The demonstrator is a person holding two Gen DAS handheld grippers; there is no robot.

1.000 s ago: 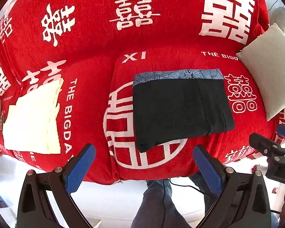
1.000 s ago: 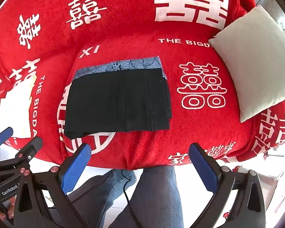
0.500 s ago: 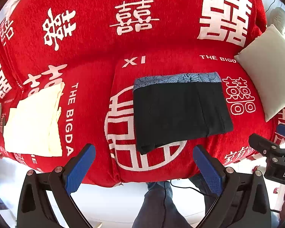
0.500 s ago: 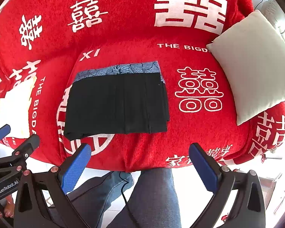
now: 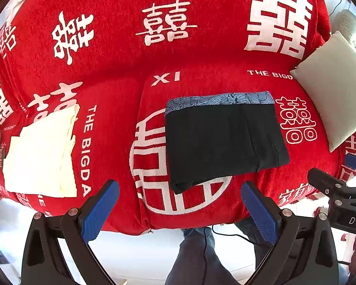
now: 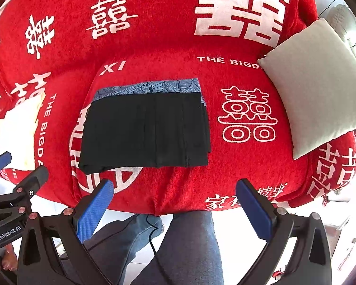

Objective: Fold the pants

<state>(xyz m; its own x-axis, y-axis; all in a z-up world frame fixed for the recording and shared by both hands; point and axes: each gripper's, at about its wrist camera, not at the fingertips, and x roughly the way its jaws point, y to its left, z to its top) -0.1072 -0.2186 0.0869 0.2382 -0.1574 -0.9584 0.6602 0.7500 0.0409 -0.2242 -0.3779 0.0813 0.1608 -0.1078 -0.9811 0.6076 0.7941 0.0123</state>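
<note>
Left hand-held gripper hangs over the front edge of the sofa with its blue pads spread wide and nothing between them; the right hand-held gripper is likewise fully spread and empty, just beside it. Neither touches the pants, which lie well ahead of both, on the seat cushion, folded into a compact black rectangle over the white circular emblem. The fold appears complete or nearly so, so the step in hand is judged to be a final check and withdrawal. To do it well, keep both pairs of pads clear of the fabric and back away level, so no edge is dragged. If a correction is made, address the near left corner, where the layers look slightly bulged and uneven; pinch only the top layers and lay them flush. The long axis of the bundle runs left to right across the seat. The patterned blue waistband forms the far edge, toward the backrest, and the folded black edge faces the person. A cream folded cloth lies well apart on the left, and a pale cushion on the right.
</note>
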